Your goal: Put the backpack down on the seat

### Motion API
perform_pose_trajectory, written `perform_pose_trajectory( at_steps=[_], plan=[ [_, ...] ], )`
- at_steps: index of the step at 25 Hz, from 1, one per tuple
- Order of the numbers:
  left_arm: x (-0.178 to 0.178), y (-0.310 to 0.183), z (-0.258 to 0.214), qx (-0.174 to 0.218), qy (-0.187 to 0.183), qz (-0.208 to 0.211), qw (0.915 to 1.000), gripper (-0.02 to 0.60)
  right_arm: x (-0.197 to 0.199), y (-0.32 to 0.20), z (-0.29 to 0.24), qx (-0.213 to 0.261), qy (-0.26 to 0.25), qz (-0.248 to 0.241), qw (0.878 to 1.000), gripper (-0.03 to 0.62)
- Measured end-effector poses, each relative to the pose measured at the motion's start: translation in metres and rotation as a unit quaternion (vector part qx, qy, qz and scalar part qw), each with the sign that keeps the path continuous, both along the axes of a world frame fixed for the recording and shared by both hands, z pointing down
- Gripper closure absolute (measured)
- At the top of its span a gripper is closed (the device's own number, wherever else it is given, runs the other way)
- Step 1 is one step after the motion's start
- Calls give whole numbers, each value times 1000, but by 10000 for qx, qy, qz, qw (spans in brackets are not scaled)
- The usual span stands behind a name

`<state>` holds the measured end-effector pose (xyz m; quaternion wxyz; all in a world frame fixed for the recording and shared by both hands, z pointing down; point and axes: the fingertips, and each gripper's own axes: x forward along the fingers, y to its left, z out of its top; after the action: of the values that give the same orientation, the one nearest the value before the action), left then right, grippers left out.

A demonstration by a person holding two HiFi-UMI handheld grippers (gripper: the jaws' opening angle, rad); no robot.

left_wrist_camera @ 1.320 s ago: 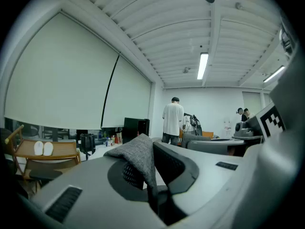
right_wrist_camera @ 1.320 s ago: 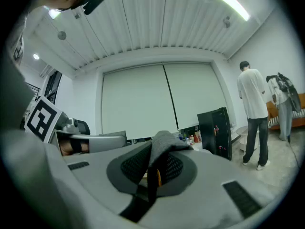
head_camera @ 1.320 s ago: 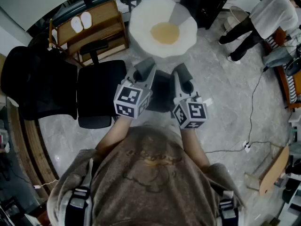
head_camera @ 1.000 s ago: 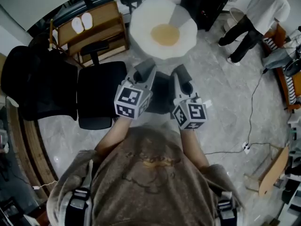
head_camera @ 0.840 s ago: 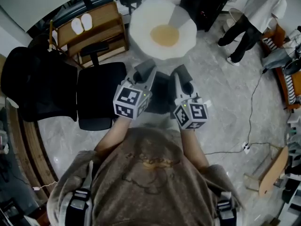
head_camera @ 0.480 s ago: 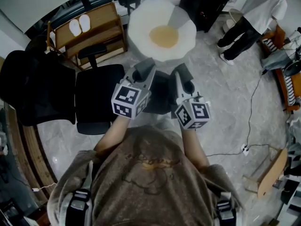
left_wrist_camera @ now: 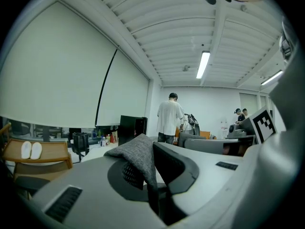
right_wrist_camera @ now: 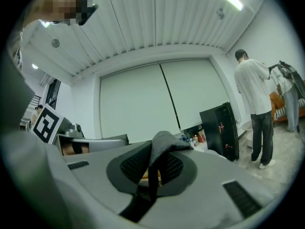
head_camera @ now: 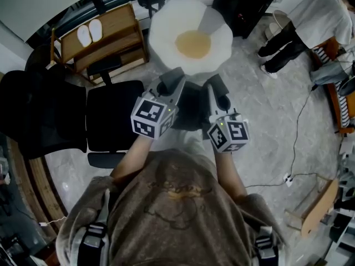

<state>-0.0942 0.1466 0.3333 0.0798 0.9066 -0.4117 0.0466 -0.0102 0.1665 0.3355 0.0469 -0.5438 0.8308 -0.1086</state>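
A dark grey backpack [head_camera: 191,111] hangs between my two grippers, over the floor just right of the black office chair's seat [head_camera: 112,116]. My left gripper [head_camera: 173,83] is shut on a fold of the backpack's grey fabric [left_wrist_camera: 138,155]. The right gripper [head_camera: 217,88] pinches another grey fold [right_wrist_camera: 161,146] in the same way. Both grippers point upward, so their own views show mostly ceiling and walls. The chair's backrest [head_camera: 39,118] lies further left. Most of the backpack's body is hidden by the grippers.
A white fried-egg-shaped cushion [head_camera: 191,35] sits ahead of the backpack. A wooden rack with white slippers [head_camera: 91,35] stands behind the chair. A black cabinet [head_camera: 244,1] and a standing person [head_camera: 310,24] are at the far right. A cable [head_camera: 299,121] crosses the floor.
Both grippers keep their hold on the backpack and stay nearly still. The chair has slid slightly left and down in the head view. The person at the back right has shifted.
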Motion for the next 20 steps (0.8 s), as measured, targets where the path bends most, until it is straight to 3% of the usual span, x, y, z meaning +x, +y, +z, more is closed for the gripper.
perform_pose_trajectory(
  at_steps=[20],
  plan=[
    [75, -147, -4, -287, -27, -53, 9996, 552, 75, -151, -7, -220, -158, -246, 9993, 565]
  ],
)
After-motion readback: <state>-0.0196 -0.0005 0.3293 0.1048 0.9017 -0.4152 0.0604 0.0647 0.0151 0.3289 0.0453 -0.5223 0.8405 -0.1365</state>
